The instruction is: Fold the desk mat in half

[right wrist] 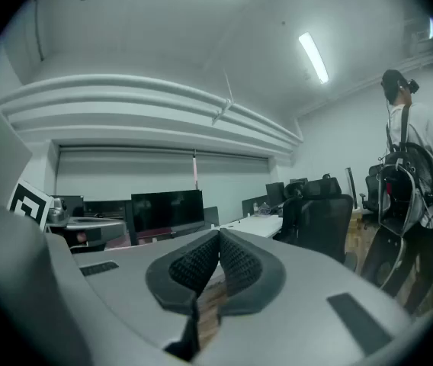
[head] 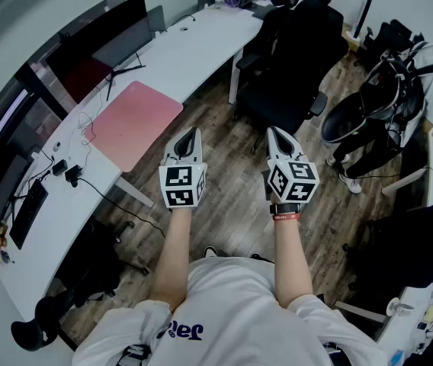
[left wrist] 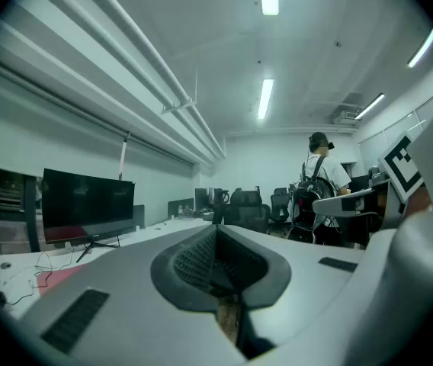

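Note:
The pink desk mat (head: 133,123) lies flat on the white desk (head: 194,44), its near corner hanging slightly over the desk's front edge; a sliver of the mat (left wrist: 56,274) shows low in the left gripper view. My left gripper (head: 191,133) is held in the air over the wooden floor, just right of the mat and apart from it, shut with nothing in it. My right gripper (head: 274,133) hovers beside it, further right, also shut and empty. Both point forward and up. In the gripper views the left gripper (left wrist: 216,231) and right gripper (right wrist: 218,239) show pads pressed together.
A black monitor (head: 98,48) stands behind the mat, with cables (head: 87,124) at its left. A black office chair (head: 289,59) sits right of the desk. A person with a backpack (head: 399,90) stands at the right. A keyboard (head: 27,212) lies at the desk's near end.

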Demonstrator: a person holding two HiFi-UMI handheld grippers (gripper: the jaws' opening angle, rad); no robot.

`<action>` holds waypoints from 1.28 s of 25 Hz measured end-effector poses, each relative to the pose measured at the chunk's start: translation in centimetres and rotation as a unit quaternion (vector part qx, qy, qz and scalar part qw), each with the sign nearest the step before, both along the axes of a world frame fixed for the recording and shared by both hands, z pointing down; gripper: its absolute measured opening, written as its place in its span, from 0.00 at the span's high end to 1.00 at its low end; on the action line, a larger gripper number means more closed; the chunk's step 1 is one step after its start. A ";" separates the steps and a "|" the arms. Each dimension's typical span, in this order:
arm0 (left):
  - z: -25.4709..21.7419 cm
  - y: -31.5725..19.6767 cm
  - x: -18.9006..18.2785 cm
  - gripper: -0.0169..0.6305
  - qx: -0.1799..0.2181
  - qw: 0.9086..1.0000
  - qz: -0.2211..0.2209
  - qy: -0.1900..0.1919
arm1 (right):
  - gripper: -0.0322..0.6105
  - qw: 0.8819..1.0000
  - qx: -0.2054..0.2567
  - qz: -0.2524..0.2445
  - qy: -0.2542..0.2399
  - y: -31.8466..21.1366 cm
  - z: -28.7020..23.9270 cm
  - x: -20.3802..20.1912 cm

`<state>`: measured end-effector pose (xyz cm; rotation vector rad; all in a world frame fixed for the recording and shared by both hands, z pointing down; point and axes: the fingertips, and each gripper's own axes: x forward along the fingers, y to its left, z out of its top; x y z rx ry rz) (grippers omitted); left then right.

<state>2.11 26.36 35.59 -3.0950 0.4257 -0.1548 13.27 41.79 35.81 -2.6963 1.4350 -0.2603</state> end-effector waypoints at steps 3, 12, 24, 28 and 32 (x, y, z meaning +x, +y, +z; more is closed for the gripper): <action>-0.2 -1.6 -1.0 0.95 -0.011 1.000 -0.006 0.027 | 0.93 1.000 -0.008 -0.007 0.001 -1.9 0.6 -0.6; 1.4 -5.7 -4.6 0.95 -0.014 1.000 -0.005 0.020 | 0.93 0.999 0.016 -0.034 -0.008 -8.2 1.6 -4.5; 3.4 -13.2 -8.7 0.95 -0.027 0.997 -0.077 0.011 | 0.93 0.990 0.013 -0.143 -0.004 -19.6 2.0 -9.1; 3.5 -16.0 -9.7 0.95 -0.034 0.994 -0.104 0.007 | 0.93 0.984 0.001 -0.180 -0.010 -23.6 2.5 -9.9; 3.0 -19.7 -9.7 0.94 -0.028 0.989 -0.143 0.004 | 0.93 0.973 0.004 -0.231 -0.013 -29.2 2.2 -9.7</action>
